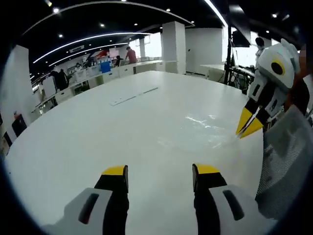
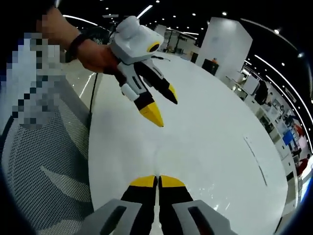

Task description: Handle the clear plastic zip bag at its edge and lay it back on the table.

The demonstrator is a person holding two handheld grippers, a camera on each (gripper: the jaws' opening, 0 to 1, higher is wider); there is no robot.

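Clear plastic, the zip bag (image 1: 203, 128) lies flat on the white counter (image 1: 122, 127), ahead and to the right of the left tool (image 1: 160, 176), whose yellow-tipped jaws stand apart above bare counter. In the left gripper view the right tool (image 1: 247, 127) comes in from the right with its tips pressed together at the bag's near right edge; a thin fold of film seems to be pinched there, though the plastic is too faint to be sure. In the right gripper view the right tool (image 2: 157, 182) shows its jaws closed, with the left tool (image 2: 164, 105) hovering open ahead and up-left, held by a hand (image 2: 93, 56). A mesh chair back (image 2: 44, 171) stands left of the counter.
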